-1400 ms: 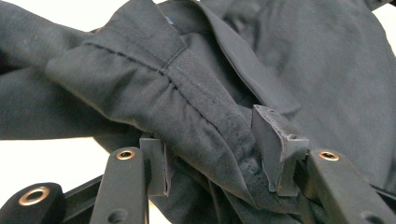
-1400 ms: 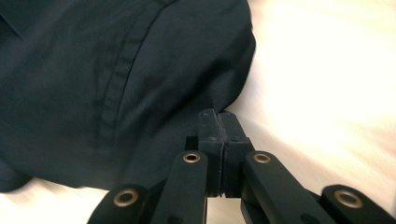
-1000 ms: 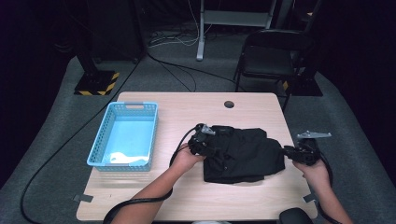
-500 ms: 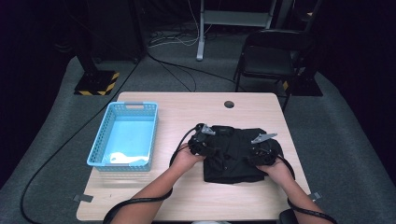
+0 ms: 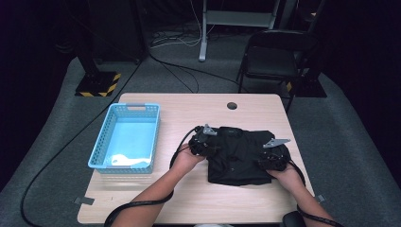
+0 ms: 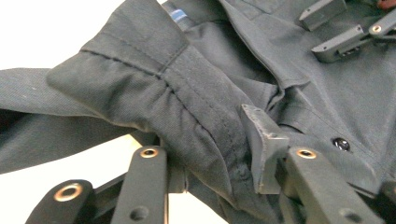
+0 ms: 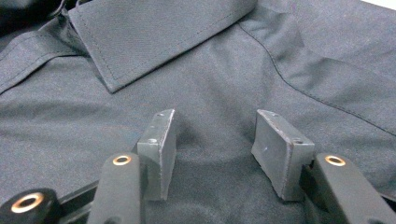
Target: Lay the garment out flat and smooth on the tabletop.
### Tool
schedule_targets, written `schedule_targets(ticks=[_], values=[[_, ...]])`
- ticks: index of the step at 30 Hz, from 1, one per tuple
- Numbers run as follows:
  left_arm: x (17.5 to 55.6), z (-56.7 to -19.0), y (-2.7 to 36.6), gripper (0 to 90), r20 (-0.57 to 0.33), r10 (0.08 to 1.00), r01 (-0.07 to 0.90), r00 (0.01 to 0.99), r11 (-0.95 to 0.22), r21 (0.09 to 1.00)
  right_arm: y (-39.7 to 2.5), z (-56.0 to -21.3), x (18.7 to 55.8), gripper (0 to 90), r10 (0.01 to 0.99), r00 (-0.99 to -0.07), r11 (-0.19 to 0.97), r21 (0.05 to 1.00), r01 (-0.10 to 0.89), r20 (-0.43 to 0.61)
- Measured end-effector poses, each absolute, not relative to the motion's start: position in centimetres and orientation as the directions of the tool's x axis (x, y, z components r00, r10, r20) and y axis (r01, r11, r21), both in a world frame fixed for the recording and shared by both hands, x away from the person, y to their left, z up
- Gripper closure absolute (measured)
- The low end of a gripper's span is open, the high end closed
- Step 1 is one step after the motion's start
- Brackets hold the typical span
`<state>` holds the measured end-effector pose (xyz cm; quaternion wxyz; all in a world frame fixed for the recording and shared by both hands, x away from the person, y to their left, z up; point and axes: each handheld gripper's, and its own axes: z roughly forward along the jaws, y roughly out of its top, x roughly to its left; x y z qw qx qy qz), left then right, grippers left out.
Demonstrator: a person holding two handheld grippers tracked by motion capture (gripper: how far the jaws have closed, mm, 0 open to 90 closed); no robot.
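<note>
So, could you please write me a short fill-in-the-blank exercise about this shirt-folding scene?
1. The left gripper is shut on the dark shirt's ____.
2. The right gripper rests on the dark shirt with its fingers ____.
3. The basket to the left of the shirt is coloured ____.
4. The wooden table has a round ____ near its far edge.

Missing words: cuff; open; blue; hole

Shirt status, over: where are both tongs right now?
Left tongs shut on shirt cuff. Right tongs open, jaws resting on the fabric below the collar. Blue basket off left, nothing in the way.
</note>
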<state>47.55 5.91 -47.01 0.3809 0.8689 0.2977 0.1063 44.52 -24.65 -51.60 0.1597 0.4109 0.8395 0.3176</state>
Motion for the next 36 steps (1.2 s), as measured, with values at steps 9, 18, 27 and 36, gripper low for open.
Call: schedule_targets(ticks=[9,18,27,36], values=[[46.6,-45.4,8.7,69.1,0.034,0.632,0.429,0.774,-0.564,0.705,-24.8,-51.7,44.5,48.1,0.788,-0.615,0.459,0.674,0.579,-0.008],[46.3,-46.4,12.8,69.6,0.004,0.684,0.507,0.729,-0.545,0.668,-24.7,-51.7,44.5,48.0,0.792,-0.610,0.454,0.676,0.581,-0.008],[45.1,-48.4,14.1,53.0,-0.031,0.703,0.567,0.710,-0.546,0.617,-24.5,-51.8,44.3,47.4,0.793,-0.609,0.452,0.677,0.580,-0.008],[44.9,-44.3,15.4,38.6,0.020,0.705,0.490,0.709,-0.513,0.705,-24.5,-51.8,44.2,46.9,0.795,-0.607,0.449,0.680,0.580,-0.008]])
